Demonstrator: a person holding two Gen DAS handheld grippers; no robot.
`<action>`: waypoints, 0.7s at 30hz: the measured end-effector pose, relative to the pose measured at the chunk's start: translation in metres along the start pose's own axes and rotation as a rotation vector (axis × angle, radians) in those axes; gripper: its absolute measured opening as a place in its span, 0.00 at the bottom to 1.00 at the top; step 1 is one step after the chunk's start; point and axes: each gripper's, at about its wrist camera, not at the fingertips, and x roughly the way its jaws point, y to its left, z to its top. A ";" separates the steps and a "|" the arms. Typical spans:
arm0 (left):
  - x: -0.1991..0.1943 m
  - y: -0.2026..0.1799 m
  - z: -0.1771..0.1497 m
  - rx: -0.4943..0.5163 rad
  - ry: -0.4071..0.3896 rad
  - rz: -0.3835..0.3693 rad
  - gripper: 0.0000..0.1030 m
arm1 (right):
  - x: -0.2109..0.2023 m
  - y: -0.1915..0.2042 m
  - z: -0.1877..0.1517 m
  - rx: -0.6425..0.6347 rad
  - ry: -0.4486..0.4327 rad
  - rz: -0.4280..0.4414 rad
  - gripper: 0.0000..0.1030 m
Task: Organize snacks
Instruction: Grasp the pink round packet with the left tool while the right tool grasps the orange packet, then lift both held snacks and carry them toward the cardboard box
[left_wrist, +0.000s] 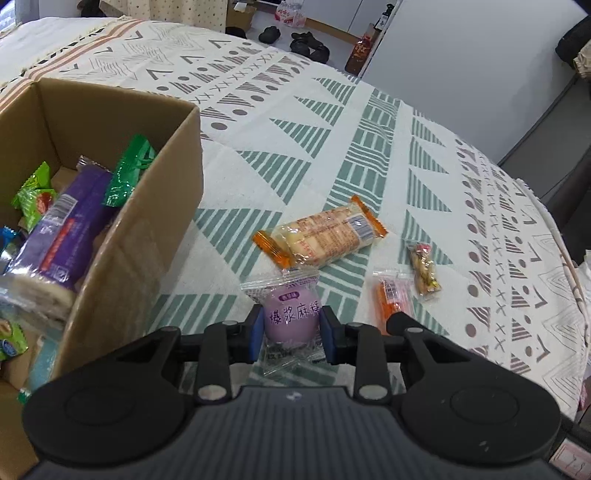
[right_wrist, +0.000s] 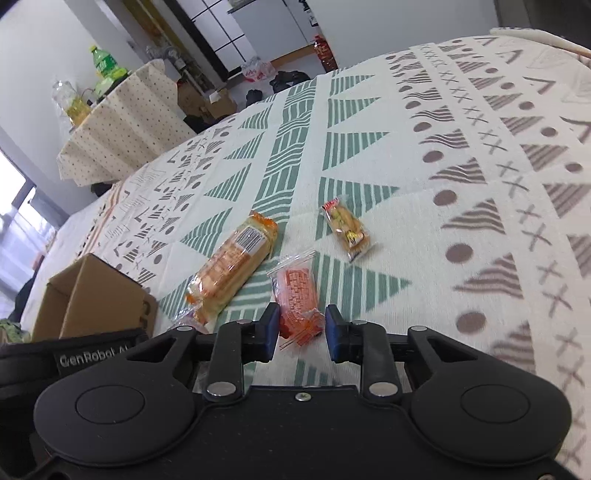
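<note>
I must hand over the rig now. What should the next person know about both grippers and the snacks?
Left gripper: fingers around the purple mochi packet, seemingly touching it.
Right gripper: open around the small orange packet, not gripping.
Cardboard box, on the left: already holds several snacks.
On the cloth: long orange-ended cake pack and small peanut packet.
Left: box these four.

Bright, even daylight; heavy fisheye bend.
Soft shadows only; window (right_wrist: 14, 218) blown out at the left edge of the right view (tablecloth (right_wrist: 498, 229) smeared there), glare on the purple packet (left_wrist: 291, 314).
</note>
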 end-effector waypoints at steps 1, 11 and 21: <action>-0.003 0.000 -0.002 0.003 -0.003 -0.002 0.30 | -0.002 -0.001 -0.003 0.005 0.005 -0.004 0.25; -0.060 0.014 -0.010 -0.017 -0.058 -0.032 0.30 | -0.040 0.015 -0.026 -0.042 -0.020 0.025 0.24; -0.113 0.026 -0.019 -0.034 -0.141 -0.071 0.29 | -0.084 0.031 -0.040 -0.002 -0.093 0.044 0.23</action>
